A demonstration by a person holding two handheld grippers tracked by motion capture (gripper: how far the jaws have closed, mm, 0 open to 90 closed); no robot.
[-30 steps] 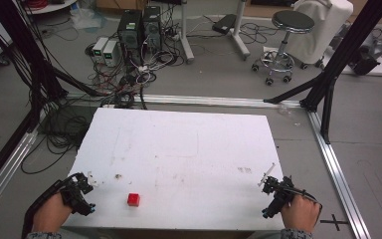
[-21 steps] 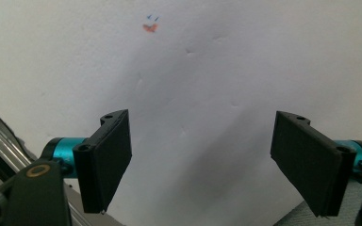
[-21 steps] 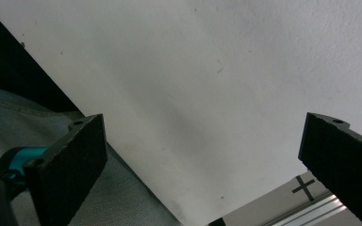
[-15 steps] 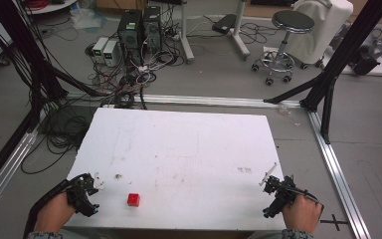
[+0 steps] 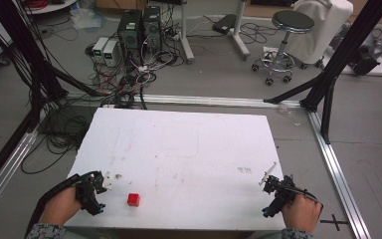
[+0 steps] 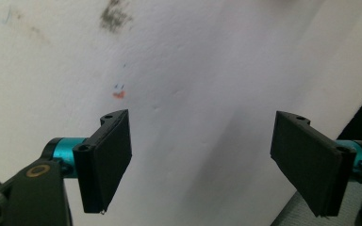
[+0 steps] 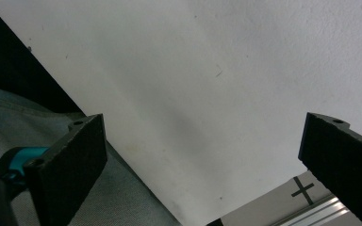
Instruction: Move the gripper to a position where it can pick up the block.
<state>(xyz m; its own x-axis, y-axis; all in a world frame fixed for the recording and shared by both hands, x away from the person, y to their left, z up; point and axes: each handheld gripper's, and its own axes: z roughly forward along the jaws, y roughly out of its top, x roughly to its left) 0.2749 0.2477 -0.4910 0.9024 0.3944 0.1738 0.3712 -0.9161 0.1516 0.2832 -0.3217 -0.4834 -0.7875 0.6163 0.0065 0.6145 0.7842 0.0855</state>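
A lab: a white table (image 5: pixel 179 149) inside a black frame (image 5: pixel 338 55), computers (image 5: pixel 139 27) and tangled cables (image 5: pixel 129 74) on grey floor, a stool (image 5: pixel 283 35).

Left tongs (image 6: pixel 200 162): showing flat black rectangular jaw plates, each with a small screw hole at the top corner, riding on teal cylindrical mounts; a brass-ringed fastener is sitting in the black housing at lower left. Right tongs (image 7: pixel 202 167): carrying the same black plates, textured faces, teal mount. High view: black cables are trailing from both; grey patterned sleeve cuffs are showing at both wrists.
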